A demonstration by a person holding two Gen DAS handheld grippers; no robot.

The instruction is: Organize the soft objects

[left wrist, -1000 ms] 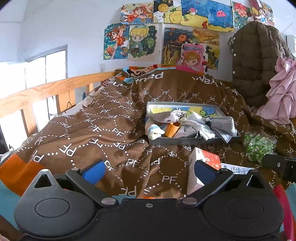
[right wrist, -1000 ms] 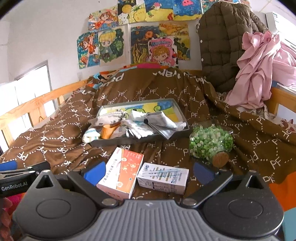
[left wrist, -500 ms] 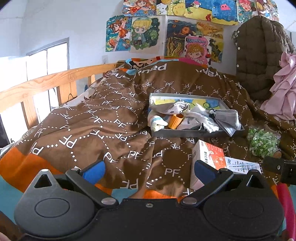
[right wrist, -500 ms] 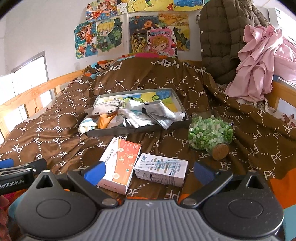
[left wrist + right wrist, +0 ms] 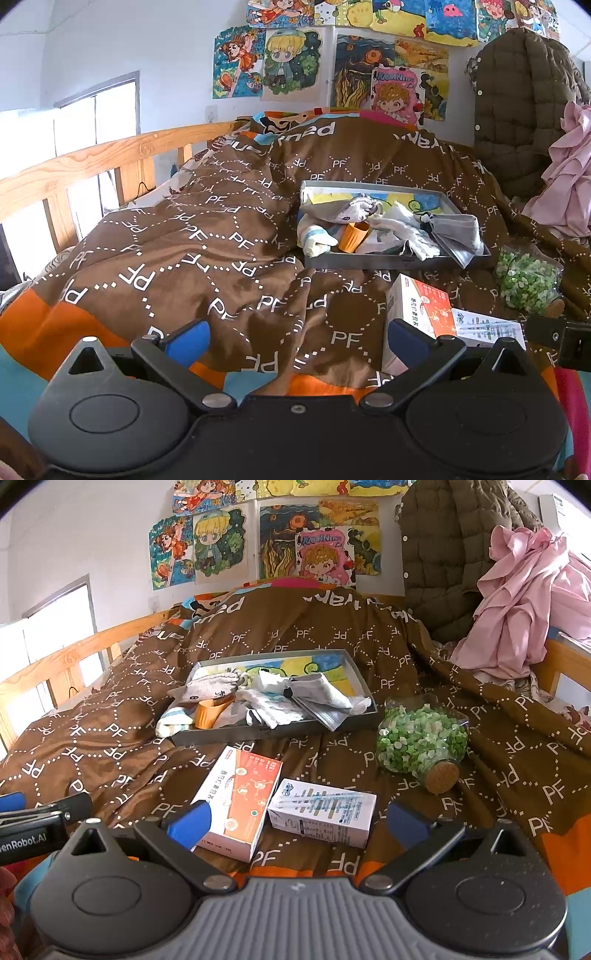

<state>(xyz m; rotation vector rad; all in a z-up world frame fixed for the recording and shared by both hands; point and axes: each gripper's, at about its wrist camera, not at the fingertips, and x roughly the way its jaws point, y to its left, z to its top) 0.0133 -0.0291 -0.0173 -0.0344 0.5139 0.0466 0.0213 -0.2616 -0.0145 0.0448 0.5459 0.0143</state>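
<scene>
A bed is being covered by a brown quilt (image 5: 332,635), and on it a grey tray (image 5: 266,731) is being filled by a heap of socks (image 5: 266,698) and an orange cup (image 5: 207,712) (the soft things are all lying inside it). A jar of green beads (image 5: 421,738) and two boxes (image 5: 251,794) are being kept nearer. The left tongs (image 5: 295,338) and right tongs (image 5: 297,819) are being held wide apart, nothing gripped.

Daylight floods in from the window (image 5: 99,147) at far left, blown out to white. Away from the window, bedding stays evenly lit and sharp. Fisheye curvature bends and darkens picture corners.
</scene>
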